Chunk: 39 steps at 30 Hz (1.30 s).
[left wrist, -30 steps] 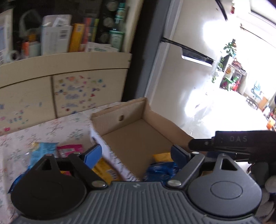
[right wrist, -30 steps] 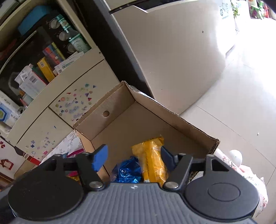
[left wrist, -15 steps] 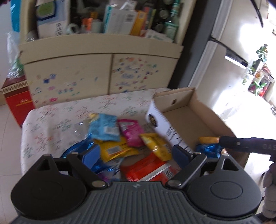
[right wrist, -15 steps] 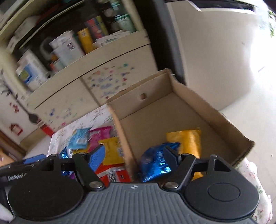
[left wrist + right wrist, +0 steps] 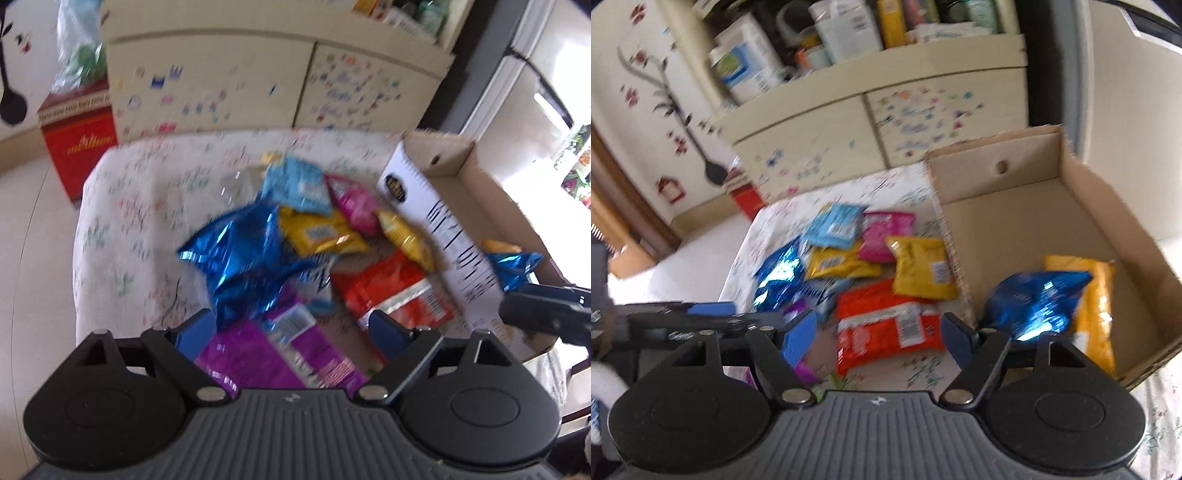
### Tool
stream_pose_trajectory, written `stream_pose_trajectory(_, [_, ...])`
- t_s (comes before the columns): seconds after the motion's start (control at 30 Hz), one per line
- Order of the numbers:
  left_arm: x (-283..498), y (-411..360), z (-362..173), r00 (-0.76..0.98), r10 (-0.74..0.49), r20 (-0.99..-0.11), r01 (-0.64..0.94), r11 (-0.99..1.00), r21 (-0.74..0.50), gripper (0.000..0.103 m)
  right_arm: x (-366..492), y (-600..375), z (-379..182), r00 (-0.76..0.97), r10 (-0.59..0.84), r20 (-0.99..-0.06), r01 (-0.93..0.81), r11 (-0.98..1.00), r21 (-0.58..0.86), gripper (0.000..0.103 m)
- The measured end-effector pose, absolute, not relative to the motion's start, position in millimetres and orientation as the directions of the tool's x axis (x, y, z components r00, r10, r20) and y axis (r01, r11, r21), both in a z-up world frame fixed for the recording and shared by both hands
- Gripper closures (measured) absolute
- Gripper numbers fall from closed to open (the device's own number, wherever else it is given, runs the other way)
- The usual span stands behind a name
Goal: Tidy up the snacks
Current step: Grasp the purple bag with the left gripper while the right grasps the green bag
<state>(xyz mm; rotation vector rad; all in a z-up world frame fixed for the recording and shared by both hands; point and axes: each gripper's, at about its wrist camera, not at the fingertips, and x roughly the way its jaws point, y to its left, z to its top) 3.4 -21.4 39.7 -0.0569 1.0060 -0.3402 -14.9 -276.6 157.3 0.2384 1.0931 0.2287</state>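
Loose snack packets are lying in a pile on the counter, left of a cardboard box, with both pairs of fingers hanging released above them.

The red packet (image 5: 886, 328) is lying nearest, its long axis running left to right, directly ahead of and below the right gripper (image 5: 877, 338), whose fingers are standing wide with nothing between them. The purple packet (image 5: 266, 350) is sitting right under the left gripper (image 5: 291, 332), also spread and empty, with the large blue foil bag (image 5: 243, 258) just beyond it. The cardboard box (image 5: 1071, 177) is standing to the right of the pile, touching the counter (image 5: 122, 206), already holding a blue bag (image 5: 1034, 299) and an orange packet (image 5: 1097, 295). The right hand seems nearer the red packet and the box.
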Motion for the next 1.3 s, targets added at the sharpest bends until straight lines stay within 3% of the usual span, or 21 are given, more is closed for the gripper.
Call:
stream_pose_trajectory(0.3, [8.7, -23.3, 13.1, 0.434, -0.273, -0.859, 0.165, 0.961, -0.222, 0.013, -28.7, -251.3, 141.2, 0.334, 0.341, -0.879, -0.166, 0.939, 0.301, 0.023])
stream_pose_trajectory(0.6, [4.9, -27.3, 3.4, 0.465, -0.205, -0.861, 0.244, 0.965, -0.098, 0.011, -38.4, -225.1, 119.1, 0.217, 0.339, -0.915, -0.270, 0.922, 0.278, 0.022])
stream_pose_trajectory(0.9, [-5.8, -11.7, -6.8, 0.455, -0.144, -0.879, 0.333, 0.943, 0.018, 0.008, -46.2, -197.4, 95.2, 0.136, 0.309, -0.941, -0.365, 0.899, 0.242, 0.015])
stream_pose_trajectory(1.13, [-10.3, 2.2, -12.0, 0.442, -0.160, -0.882, 0.338, 0.941, -0.001, 0.000, -53.5, -175.4, 87.8, 0.152, 0.269, -0.951, -0.473, 0.865, 0.169, 0.004])
stream_pose_trajectory(1.3, [-12.6, 2.1, -12.2, 0.442, -0.163, -0.882, 0.352, 0.936, 0.004, 0.000, -56.8, -163.9, 83.9, 0.170, 0.228, -0.959, -0.546, 0.832, 0.101, 0.003])
